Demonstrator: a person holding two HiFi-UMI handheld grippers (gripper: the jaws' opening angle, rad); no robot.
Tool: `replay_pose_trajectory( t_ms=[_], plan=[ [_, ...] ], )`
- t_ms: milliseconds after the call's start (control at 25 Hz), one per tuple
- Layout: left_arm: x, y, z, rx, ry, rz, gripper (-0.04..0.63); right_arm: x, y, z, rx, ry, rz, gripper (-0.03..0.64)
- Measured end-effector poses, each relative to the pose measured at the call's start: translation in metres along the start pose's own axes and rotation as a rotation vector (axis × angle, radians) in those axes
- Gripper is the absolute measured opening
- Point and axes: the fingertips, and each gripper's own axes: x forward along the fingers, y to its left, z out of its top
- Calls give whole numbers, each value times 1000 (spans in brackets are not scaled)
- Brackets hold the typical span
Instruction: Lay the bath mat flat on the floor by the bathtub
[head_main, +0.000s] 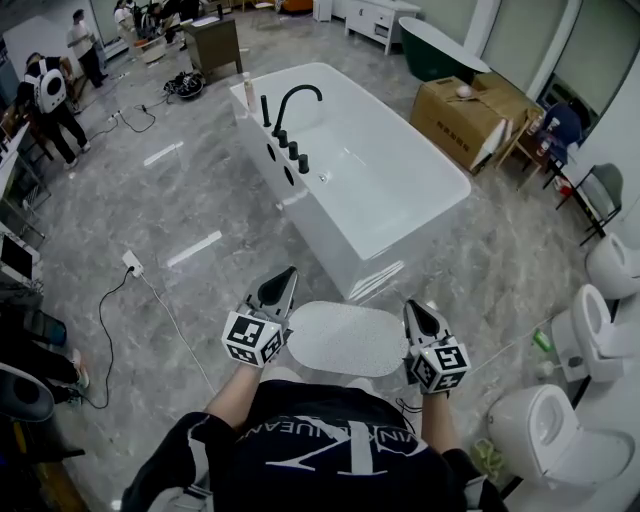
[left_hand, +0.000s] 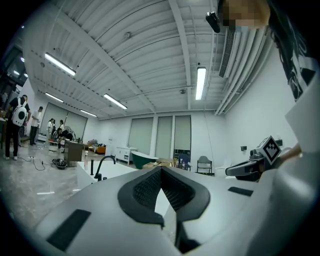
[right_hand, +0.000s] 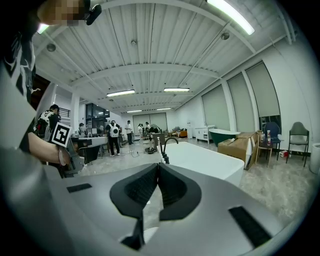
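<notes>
A white oval bath mat (head_main: 345, 338) hangs flat between my two grippers, above the grey marble floor just in front of the near end of the white bathtub (head_main: 325, 250). My left gripper (head_main: 284, 288) is shut on the mat's left edge. On the opposite edge my right gripper (head_main: 416, 314) is shut too. In the left gripper view the jaws (left_hand: 161, 172) meet at the tips with pale mat (left_hand: 163, 202) showing between the pads. The right gripper view shows its pads (right_hand: 158, 167) closed on the mat (right_hand: 152, 209) in the same way. A black faucet (head_main: 297, 100) stands on the tub's left rim.
A cardboard box (head_main: 465, 115) sits right of the tub. Toilets (head_main: 555, 430) stand at the right. A power strip with its cable (head_main: 133, 265) lies on the floor at left. People (head_main: 50, 95) stand far back left. A dark green tub (head_main: 440, 50) is at the back.
</notes>
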Motion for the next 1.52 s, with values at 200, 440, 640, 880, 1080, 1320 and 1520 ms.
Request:
replay_pose_trajectory(
  t_ms=[200, 440, 640, 880, 1080, 1320, 1520],
  plan=[
    [-4, 4, -1, 5, 0, 21, 14, 1, -4, -13, 25, 3, 6, 26],
    [-11, 14, -9, -9, 13, 55, 14, 3, -3, -19, 47, 17, 2, 26],
    [-15, 16, -12, -13, 20, 66, 14, 2, -5, -27, 54, 23, 2, 26],
    [-17, 13, -12, -13, 18, 68, 14, -1, -3, -22, 44, 24, -9, 26],
    [-18, 14, -9, -12, 17, 75, 14, -4, -5, -24, 61, 21, -10, 26],
    [-20, 14, -13, -15, 21, 78, 14, -7, -8, -32, 59, 28, -20, 26],
    [-19, 13, -15, -14, 21, 79, 14, -7, -11, -35, 62, 33, -23, 26]
  ],
)
